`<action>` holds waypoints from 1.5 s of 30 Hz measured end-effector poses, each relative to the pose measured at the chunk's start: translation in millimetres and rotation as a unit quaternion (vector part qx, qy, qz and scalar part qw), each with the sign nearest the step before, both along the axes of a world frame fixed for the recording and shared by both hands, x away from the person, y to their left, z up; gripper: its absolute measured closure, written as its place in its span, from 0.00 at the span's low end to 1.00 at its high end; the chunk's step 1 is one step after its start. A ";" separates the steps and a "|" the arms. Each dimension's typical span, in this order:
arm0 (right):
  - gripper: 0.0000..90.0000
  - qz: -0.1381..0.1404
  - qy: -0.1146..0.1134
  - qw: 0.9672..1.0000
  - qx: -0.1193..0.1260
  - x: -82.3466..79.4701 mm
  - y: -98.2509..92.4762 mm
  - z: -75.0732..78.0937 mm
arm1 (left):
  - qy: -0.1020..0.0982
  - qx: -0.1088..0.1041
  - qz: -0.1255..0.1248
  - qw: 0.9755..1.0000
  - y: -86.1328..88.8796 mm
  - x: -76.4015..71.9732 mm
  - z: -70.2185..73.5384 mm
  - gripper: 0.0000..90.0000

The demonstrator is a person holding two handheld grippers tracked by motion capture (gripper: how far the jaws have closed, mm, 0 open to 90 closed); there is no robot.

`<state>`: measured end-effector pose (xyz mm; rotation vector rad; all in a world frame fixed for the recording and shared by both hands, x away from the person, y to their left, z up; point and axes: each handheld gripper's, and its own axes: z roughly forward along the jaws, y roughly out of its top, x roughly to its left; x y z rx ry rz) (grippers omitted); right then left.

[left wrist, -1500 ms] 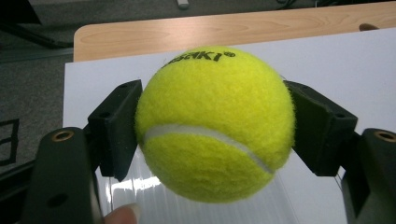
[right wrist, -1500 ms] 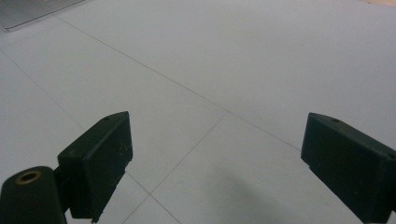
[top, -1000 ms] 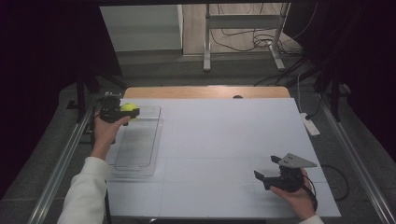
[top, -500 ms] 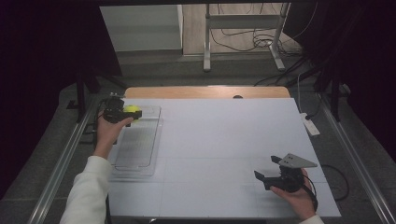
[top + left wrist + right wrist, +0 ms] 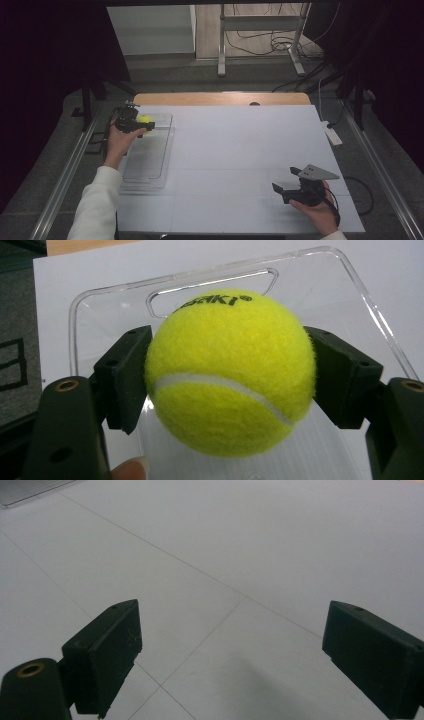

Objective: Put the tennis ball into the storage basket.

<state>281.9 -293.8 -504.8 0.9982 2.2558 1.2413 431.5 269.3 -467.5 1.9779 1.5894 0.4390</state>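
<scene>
A white-topped table (image 5: pixel 235 150) carries 1 clear plastic tray (image 5: pixel 150 165) lying flat near its left edge.

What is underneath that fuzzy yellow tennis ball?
Below the fuzzy yellow tennis ball, held in the left tongs, lies a clear plastic tray on the white table. The ball covers the tray floor directly beneath it.
</scene>
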 end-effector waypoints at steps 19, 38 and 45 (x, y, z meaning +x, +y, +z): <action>0.11 0.001 0.002 1.000 -0.001 -0.3 -1.0 -0.3 | 0.034 0.033 -0.011 0.999 -13.9 10.4 -16.5 0.29; 0.11 0.002 0.005 1.000 -0.003 0.3 -1.7 -1.7 | 0.055 0.072 -0.015 0.996 -24.1 19.3 -31.2 0.28; 0.11 0.001 0.005 1.000 -0.001 0.1 -2.6 -2.0 | 0.054 0.080 -0.010 0.995 -24.5 20.6 -34.0 0.26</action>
